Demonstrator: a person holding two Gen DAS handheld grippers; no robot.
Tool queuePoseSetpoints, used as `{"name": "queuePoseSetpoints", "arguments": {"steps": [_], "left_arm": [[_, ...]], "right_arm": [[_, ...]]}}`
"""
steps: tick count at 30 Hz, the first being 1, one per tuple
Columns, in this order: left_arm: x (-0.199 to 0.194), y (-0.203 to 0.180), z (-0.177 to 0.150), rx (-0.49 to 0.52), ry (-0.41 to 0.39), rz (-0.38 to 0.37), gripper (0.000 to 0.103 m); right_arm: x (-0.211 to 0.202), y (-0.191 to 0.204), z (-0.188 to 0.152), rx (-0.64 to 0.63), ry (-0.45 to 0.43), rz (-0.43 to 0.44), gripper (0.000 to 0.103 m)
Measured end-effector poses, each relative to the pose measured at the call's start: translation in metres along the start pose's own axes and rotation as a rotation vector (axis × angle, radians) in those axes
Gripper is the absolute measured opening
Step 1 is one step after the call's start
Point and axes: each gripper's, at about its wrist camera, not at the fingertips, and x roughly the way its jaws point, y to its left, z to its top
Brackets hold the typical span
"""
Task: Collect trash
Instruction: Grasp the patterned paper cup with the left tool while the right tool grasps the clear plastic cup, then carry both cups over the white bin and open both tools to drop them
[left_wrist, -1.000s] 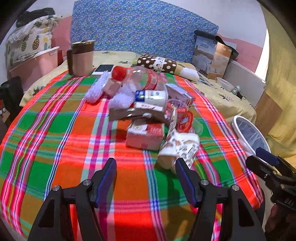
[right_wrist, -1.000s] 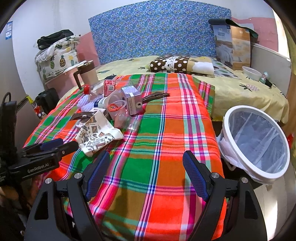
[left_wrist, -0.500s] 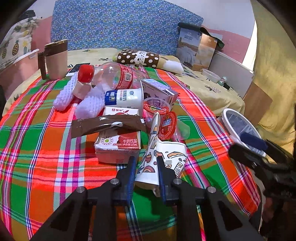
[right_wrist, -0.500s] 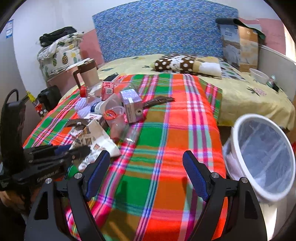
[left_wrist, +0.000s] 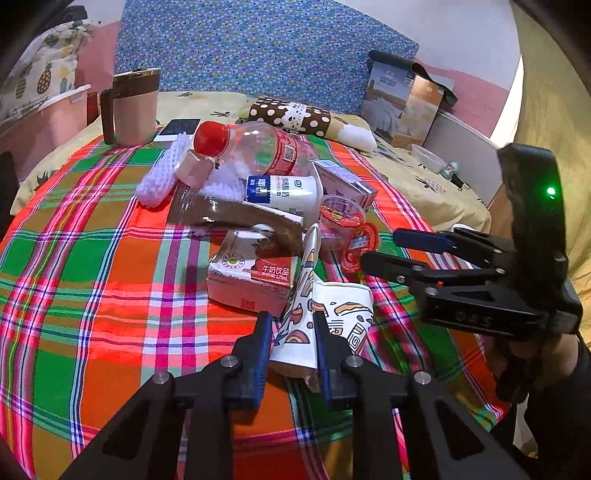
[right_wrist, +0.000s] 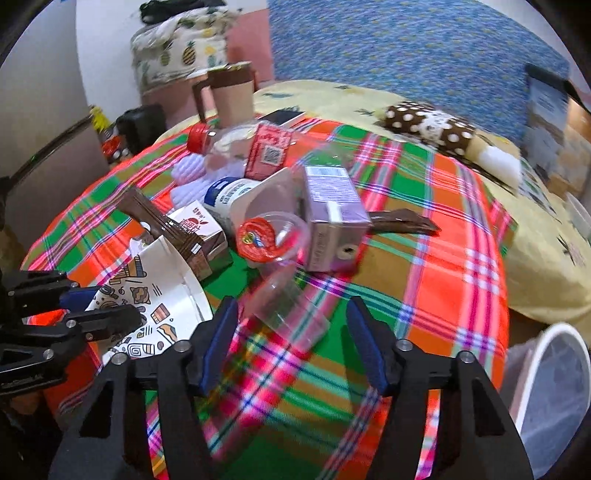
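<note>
On a bed spread with a bright plaid blanket (left_wrist: 92, 266), the left gripper (left_wrist: 291, 343) clamps a crushed, patterned paper cup (left_wrist: 325, 317), its two blue-padded fingers pressed against either side of the cup at the near edge of a heap of trash. Just behind the cup lies a red-and-white milk drink carton (left_wrist: 251, 280), with a brown wrapper strip (left_wrist: 236, 218) draped over it; beyond these sit a white yogurt bottle with a blue label (left_wrist: 284, 192), a clear plastic water bottle with a red cap (left_wrist: 251, 147) and a white foam net sleeve (left_wrist: 162, 177). The right gripper (right_wrist: 291, 343), jaws spread wide and holding nothing, hovers over a flattened clear plastic cup (right_wrist: 284, 302) that lies on the blanket between its fingers; whether they touch it cannot be told. Past that cup are a small jelly cup with a peeled red foil lid (right_wrist: 266, 236) and a purple drink carton (right_wrist: 332, 218) lying on its side. A white-rimmed trash bin lined with a clear bag (right_wrist: 546, 387) stands off the bed's edge, at the lower right of the right wrist view. A pink lidded mug (left_wrist: 133, 107) and a phone (left_wrist: 177, 129) rest at the far side of the blanket, near a polka-dot pillow (left_wrist: 291, 114).
</note>
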Motion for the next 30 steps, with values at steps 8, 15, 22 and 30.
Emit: {"name": "queuePoseSetpoints", "arguments": {"steps": [8,15,22,30], "left_arm": [[0.003,-0.001,0.002,-0.002,0.005,-0.005,0.022],[0.000,-0.009,0.001,0.013,-0.001,-0.013,0.022],[-0.010,-0.028,0.000,0.042,-0.013,-0.036,0.022],[-0.009,-0.064,0.008,0.108,-0.012,-0.063,0.022]], "right_arm": [[-0.004,0.002,-0.003,-0.011,0.020,0.017,0.050],[-0.021,-0.002,-0.010,0.061,-0.017,-0.004,0.050],[-0.049,-0.017,-0.022,0.153,-0.077,-0.038,0.050],[-0.075,-0.039,-0.041,0.247,-0.133,-0.093,0.050]]}}
